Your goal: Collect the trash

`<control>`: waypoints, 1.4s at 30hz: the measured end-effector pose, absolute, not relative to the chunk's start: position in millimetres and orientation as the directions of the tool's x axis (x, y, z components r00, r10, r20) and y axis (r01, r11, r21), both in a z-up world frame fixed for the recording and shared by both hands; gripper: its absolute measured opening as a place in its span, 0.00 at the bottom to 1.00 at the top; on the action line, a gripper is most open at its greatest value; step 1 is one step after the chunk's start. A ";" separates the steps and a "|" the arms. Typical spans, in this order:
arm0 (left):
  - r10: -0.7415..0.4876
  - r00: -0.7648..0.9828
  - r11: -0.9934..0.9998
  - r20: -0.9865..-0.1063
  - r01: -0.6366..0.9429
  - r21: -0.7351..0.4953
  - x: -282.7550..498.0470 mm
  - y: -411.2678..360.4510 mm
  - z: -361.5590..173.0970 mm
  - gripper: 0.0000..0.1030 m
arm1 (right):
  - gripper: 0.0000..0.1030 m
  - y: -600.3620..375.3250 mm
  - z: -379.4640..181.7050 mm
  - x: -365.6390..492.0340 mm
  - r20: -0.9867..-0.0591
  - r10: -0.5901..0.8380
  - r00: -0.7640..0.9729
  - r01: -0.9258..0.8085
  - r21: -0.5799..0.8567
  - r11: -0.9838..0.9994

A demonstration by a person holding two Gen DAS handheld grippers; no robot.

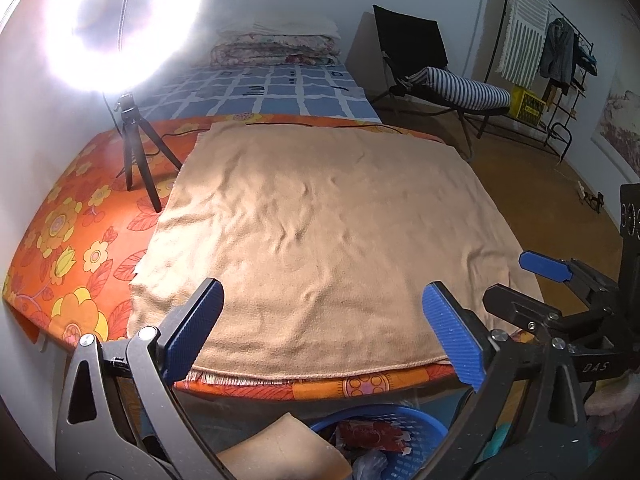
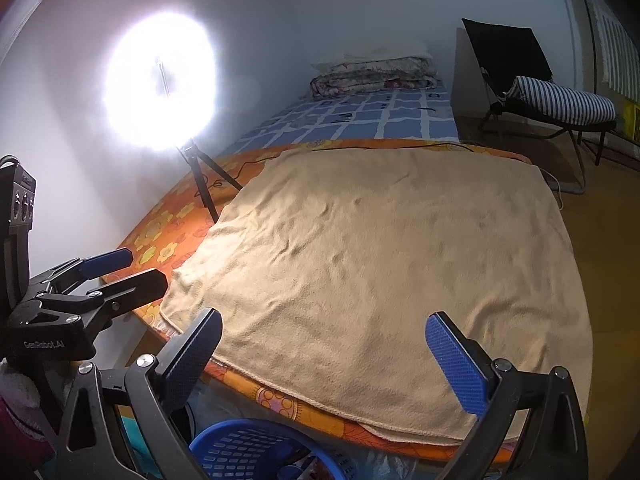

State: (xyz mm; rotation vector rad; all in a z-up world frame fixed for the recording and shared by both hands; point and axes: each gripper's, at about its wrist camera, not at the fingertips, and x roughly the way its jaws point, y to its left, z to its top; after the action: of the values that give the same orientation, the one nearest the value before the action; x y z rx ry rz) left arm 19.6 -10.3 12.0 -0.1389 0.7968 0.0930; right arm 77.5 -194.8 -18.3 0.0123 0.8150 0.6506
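Observation:
A blue plastic basket (image 1: 420,434) stands on the floor below the near table edge and holds red wrappers (image 1: 370,434) and crumpled plastic; it also shows in the right wrist view (image 2: 240,446). My left gripper (image 1: 322,332) is open and empty above the near edge of a tan cloth (image 1: 320,220). My right gripper (image 2: 324,354) is open and empty over the same cloth (image 2: 380,248). Each gripper shows in the other's view, the right one (image 1: 520,280) at the right, the left one (image 2: 132,270) at the left. No trash lies on the cloth.
The cloth covers an orange flowered table cover (image 1: 72,240). A ring light on a black tripod (image 1: 136,152) stands at the table's far left. Behind are a bed with folded blankets (image 1: 276,46), a black chair with a striped cushion (image 1: 460,88) and a clothes rack (image 1: 560,48).

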 end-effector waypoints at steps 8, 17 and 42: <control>0.034 0.698 0.987 -0.716 -0.138 -0.088 19.4 -10.6 13.0 0.98 | 1.00 -194.2 -19.8 77.1 -0.672 0.542 0.505 -0.533 0.251 0.808; 0.032 0.697 0.987 -0.716 -0.137 -0.089 18.9 -10.5 12.7 0.98 | 1.00 -194.1 -21.4 77.6 -0.680 0.534 0.502 -0.528 0.249 0.812; 0.035 0.700 0.987 -0.713 -0.135 -0.084 18.1 -10.8 13.5 0.98 | 1.00 -196.9 -24.4 76.6 -0.691 0.523 0.500 -0.504 0.259 0.824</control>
State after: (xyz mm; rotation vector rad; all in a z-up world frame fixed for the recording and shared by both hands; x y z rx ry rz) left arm 18.1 -10.8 13.5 -0.1335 0.7901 0.0952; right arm 76.6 -196.9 -24.4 0.0246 0.8438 0.6209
